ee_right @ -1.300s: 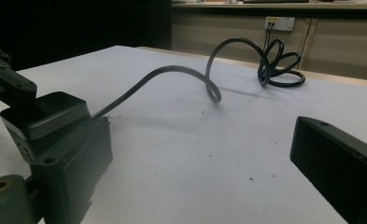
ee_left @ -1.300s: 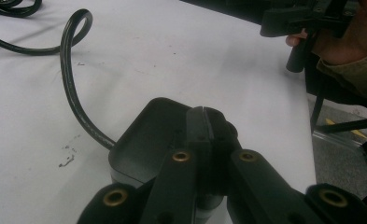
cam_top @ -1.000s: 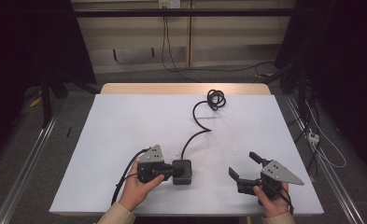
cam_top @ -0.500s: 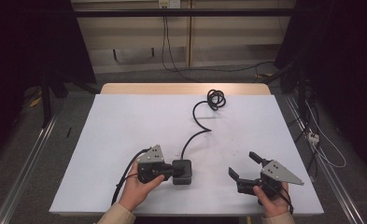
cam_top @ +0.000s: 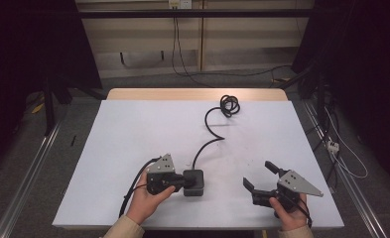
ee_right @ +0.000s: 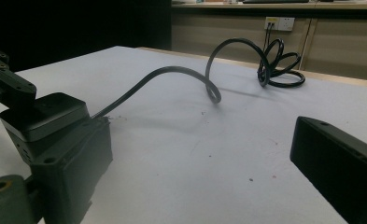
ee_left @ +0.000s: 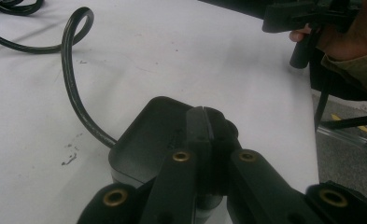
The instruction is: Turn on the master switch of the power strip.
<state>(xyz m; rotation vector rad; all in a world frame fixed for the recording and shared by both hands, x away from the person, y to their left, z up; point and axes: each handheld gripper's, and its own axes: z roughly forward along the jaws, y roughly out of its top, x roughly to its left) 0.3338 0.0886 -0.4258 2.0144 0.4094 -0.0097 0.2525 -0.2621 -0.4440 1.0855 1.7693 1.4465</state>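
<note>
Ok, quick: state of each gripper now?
Left gripper: shut, jaws over the black power adapter; grip cannot be told.
Right gripper: open, holding nothing.

The table (cam_top: 133,148) wears a plain white cover, unpatterned apart from a few small dark specks near its middle, and a strip of bare light wood shows along its edge at 12 o'clock. The power adapter (cam_top: 194,181) is matt black, as is its cable (cam_top: 210,144), which ends in a black coil at 12 o'clock. The left gripper (cam_top: 180,182) is black with a grey three-cornered plate on top and brass-coloured screw rings on its jaws. The right gripper (cam_top: 259,177), at 5 o'clock, is black with the same grey plate. The person's sleeves (cam_top: 120,229) are khaki. The floor is grey, the back wall beige.
</note>
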